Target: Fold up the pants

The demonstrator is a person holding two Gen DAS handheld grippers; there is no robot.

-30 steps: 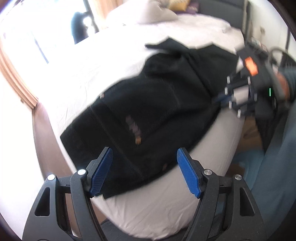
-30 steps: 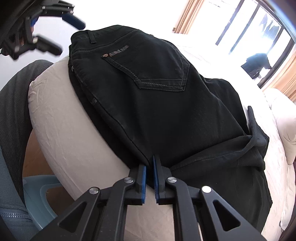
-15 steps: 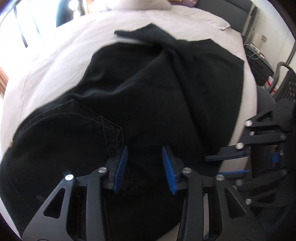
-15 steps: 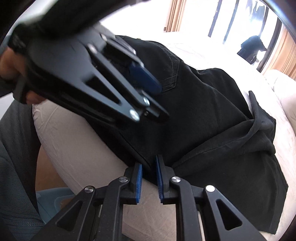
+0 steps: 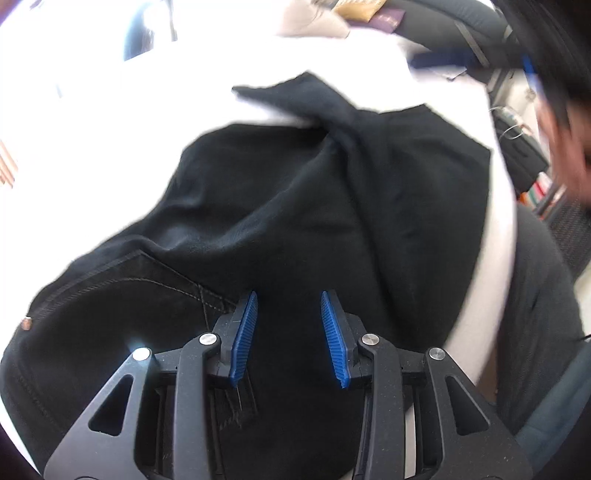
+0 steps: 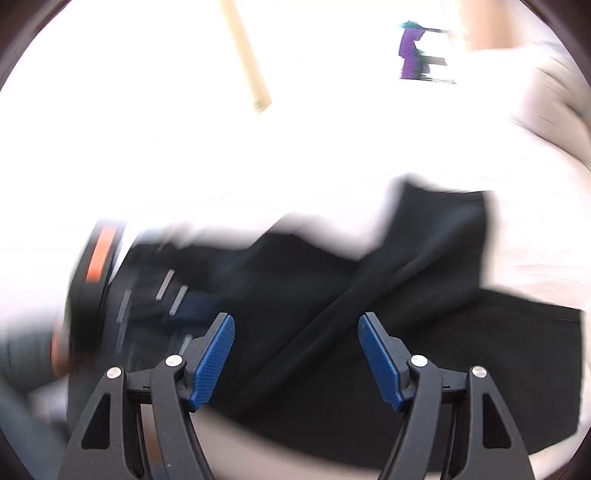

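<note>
Black pants (image 5: pixel 295 206) lie partly folded on a white bed (image 5: pixel 147 122), seat and back pocket near me, legs bunched toward the far side. My left gripper (image 5: pixel 290 328) is open, its blue pads just above the cloth beside the pocket seam. In the blurred right wrist view the pants (image 6: pixel 369 332) lie across the bed, and my right gripper (image 6: pixel 295 354) is open and empty over them. The left gripper's body (image 6: pixel 122 302) shows blurred at the left there.
Pillows (image 5: pixel 332 22) lie at the head of the bed. A dark-clothed knee (image 5: pixel 535 295) and the bed's near edge are at the right in the left wrist view. Shelving and clutter (image 5: pixel 524 155) stand beyond the bed. Bright windows wash out the far side.
My right gripper has opened, let go of the pants' edge and swung up over them. My left gripper has come down from the bed's edge onto the pants near the pocket.
</note>
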